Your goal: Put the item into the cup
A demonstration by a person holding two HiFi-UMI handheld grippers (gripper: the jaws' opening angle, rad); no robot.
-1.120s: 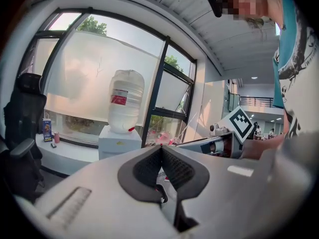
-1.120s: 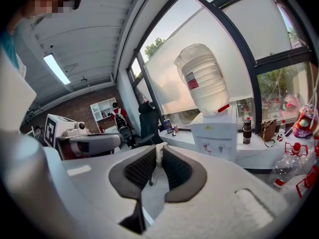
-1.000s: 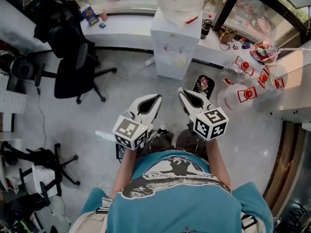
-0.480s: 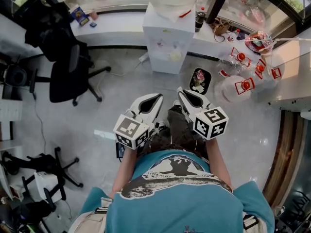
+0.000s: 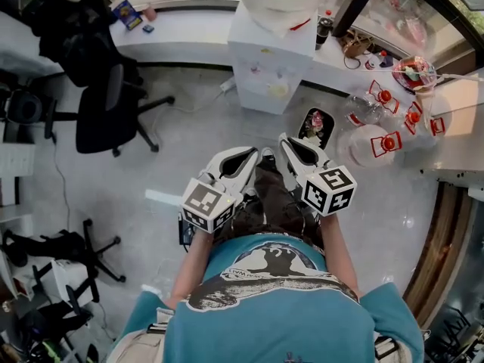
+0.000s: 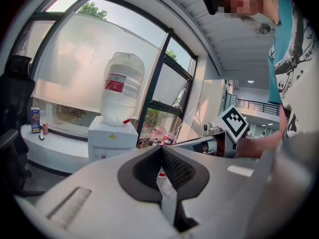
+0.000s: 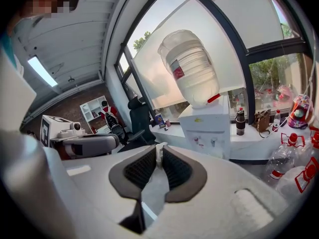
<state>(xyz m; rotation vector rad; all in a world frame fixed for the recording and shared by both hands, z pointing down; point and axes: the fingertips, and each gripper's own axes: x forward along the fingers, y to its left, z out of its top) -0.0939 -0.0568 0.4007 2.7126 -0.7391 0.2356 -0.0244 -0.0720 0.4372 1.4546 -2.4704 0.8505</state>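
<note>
In the head view I hold both grippers side by side at waist height over the grey floor, pointing at the white water dispenser [image 5: 272, 59]. My left gripper [image 5: 249, 150] is shut, and in the left gripper view its dark pads [image 6: 149, 166] meet at the tip with nothing between them. My right gripper [image 5: 283, 138] is shut on a small white item [image 7: 159, 151], which only shows as a pale sliver pinched at the tips in the right gripper view. I see no cup that I can make out in any view.
The dispenser [image 7: 207, 128] carries a big bottle [image 7: 192, 68]. A white counter [image 5: 189, 40] runs along the window with a dark flask [image 5: 324, 29] on it. Clear jugs with red handles [image 5: 370, 146] and a small patterned bin [image 5: 314, 127] stand at right. A black office chair [image 5: 106, 104] stands at left.
The person's dark-trousered leg has swung forward between the grippers and the room has shifted in the view. Both grippers keep their pose and their jaws look the same.
</note>
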